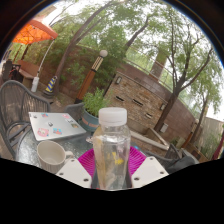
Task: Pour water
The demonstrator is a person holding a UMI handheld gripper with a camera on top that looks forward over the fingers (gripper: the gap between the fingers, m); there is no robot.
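Clear plastic water bottle with a white cap (112, 148) stands upright between the gripper (112, 172) fingers, over a round glass patio table (30, 150).

Its contents cannot be made out. The pink pads (88, 160) sit close against both sides, apparently clamping it. A white ceramic mug (50, 153) stands just left; beyond it lie a patterned placemat (56, 125) and a potted green plant (93, 104).

The hand-held gripper (112, 170) grips a water bottle (113, 148) upright, white cup (51, 153) just beside.
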